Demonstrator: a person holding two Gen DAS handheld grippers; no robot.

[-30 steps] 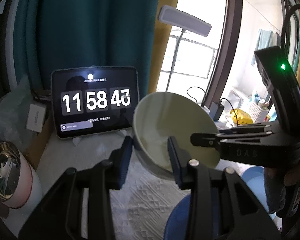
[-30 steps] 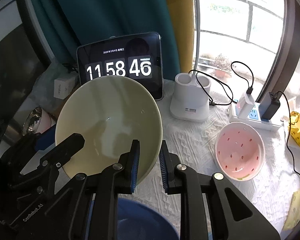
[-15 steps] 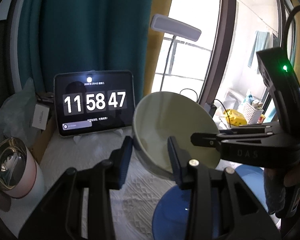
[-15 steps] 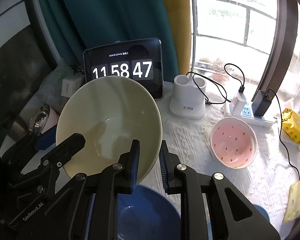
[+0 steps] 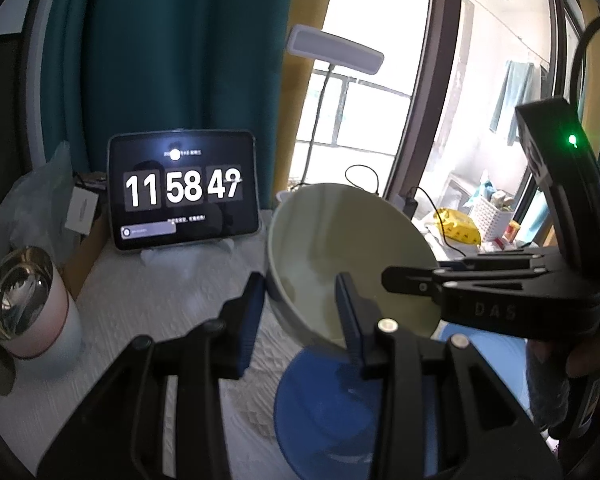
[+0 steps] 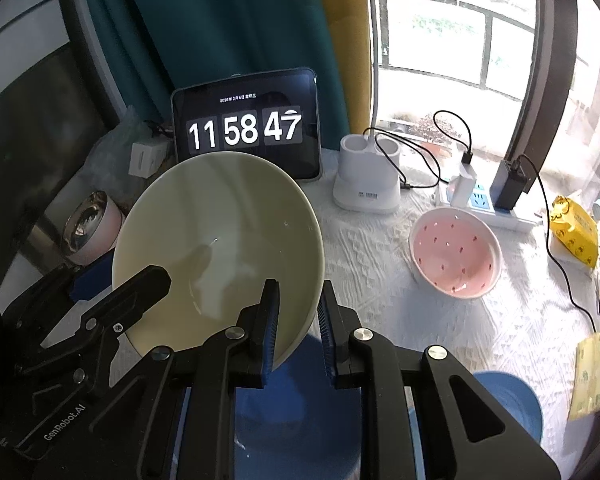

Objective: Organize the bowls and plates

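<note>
Gripping opposite sides of one rim, the right tongs and the left tongs are both clamped on the cream bowl, one finger inside the wall and one outside in each case. The cream bowl hangs tilted, its opening turned toward the right wrist camera, clear of the table. Directly beneath it sits a blue bowl on the white cloth; a second blue dish lies nearer the right edge. Farther out, to the right, a pink spotted bowl rests apart from the tongs. To the left stands a pink steel-lined cup. Beyond, a tablet clock leans before the teal curtain, with a white lamp base and a power strip beside the window.
</note>
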